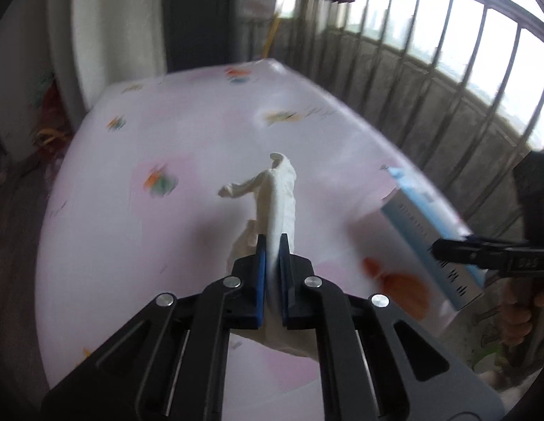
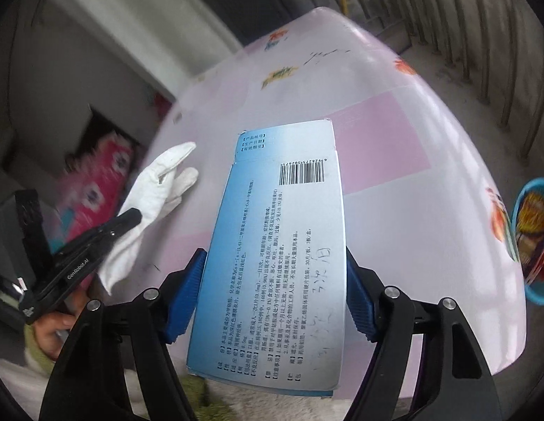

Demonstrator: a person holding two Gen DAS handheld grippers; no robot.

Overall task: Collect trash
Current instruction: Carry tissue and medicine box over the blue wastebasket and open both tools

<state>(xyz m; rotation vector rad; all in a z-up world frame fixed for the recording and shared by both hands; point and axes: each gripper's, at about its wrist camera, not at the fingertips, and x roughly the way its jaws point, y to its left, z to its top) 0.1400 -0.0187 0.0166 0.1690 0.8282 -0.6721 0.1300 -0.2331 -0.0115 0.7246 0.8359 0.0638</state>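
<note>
A crumpled white glove hangs clear of the pink flowered tablecloth, and my left gripper is shut on its lower end with the blue pads pressed together around it. In the right wrist view the same glove sticks out of the left gripper at the left. My right gripper is shut on a blue and white medicine box, its pads pressing on the box's two long sides above the table. That box also shows at the right of the left wrist view.
A blue basket with coloured wrappers sits off the table's right edge. A metal railing runs behind the table, beside a dark cabinet. A pink flowered package lies to the left. A person's hand holds the right gripper's handle.
</note>
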